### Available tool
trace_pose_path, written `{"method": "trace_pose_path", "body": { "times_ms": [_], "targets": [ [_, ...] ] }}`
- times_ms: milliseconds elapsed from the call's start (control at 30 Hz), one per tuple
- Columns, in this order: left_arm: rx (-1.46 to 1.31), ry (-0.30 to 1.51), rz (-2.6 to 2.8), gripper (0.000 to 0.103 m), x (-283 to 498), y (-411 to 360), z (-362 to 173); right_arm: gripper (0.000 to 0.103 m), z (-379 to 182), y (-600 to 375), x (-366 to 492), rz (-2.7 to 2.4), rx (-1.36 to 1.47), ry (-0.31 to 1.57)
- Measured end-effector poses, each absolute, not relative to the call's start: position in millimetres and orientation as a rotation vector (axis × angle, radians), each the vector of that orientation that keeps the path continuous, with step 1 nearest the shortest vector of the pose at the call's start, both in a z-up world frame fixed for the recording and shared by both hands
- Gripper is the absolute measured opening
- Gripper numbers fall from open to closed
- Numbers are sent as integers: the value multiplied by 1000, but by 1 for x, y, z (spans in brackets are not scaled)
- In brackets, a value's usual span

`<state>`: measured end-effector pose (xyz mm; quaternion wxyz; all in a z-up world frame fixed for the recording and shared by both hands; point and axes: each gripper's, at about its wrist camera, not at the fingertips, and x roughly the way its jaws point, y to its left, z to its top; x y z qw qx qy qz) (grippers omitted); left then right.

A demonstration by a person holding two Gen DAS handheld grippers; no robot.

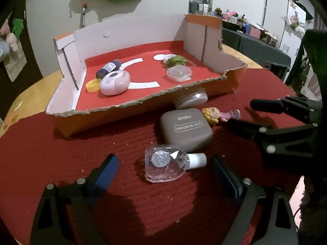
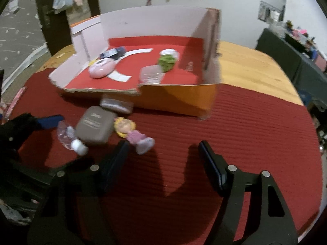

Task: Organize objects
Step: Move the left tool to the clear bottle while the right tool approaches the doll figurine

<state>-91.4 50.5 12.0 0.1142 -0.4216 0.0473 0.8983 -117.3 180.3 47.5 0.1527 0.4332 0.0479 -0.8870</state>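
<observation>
A clear small bottle (image 1: pixel 165 166) with a white cap lies on the red mat between the fingers of my open left gripper (image 1: pixel 166 168). It also shows in the right wrist view (image 2: pixel 68 137). Beyond it lie a grey eye-shadow case (image 1: pixel 185 129), a round jar (image 1: pixel 192 100) against the box front and a blonde doll (image 1: pixel 216 115). In the right wrist view the doll (image 2: pixel 132 133) lies just ahead-left of my open, empty right gripper (image 2: pixel 163 159). The right gripper (image 1: pixel 241 114) also shows in the left wrist view, beside the doll.
An orange cardboard box (image 1: pixel 143 110) with a red floor stands behind. It holds a pink round case (image 1: pixel 115 82), a purple bottle (image 1: pixel 109 68), a yellow cap (image 1: pixel 93 85), a clear container (image 1: pixel 179 73), a green toy (image 1: pixel 175 60) and white lids. The wooden table (image 2: pixel 251 69) shows beyond the mat.
</observation>
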Motion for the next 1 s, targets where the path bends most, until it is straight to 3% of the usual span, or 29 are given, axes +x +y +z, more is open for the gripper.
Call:
{"method": "trace_pose_path", "body": {
  "times_ms": [167,333,533,733,800,867,1000],
  "targets": [
    [-1252,96,2665,82,-93,38,13,62,44,164,-122,-2535,1235,146],
    [-1267,70,2693,81,-94,22,14,59,44,168,-123,-2590,1234,221],
    [-1273,12,2722,81,-92,23,14,58,47,179,-121,-2590,1248,35],
    [-1245,60,2746,78,-87,31,12,57,45,158,-123,-2592,1223,70],
    [-1242,48,2744,76,-88,30,12,51,44,158,-126,-2609,1216,68],
    [-1236,45,2744,74,-88,30,12,44,44,157,-127,-2630,1215,90],
    [-1217,37,2735,62,-86,33,14,42,43,156,-126,-2638,1204,110]
  ]
}}
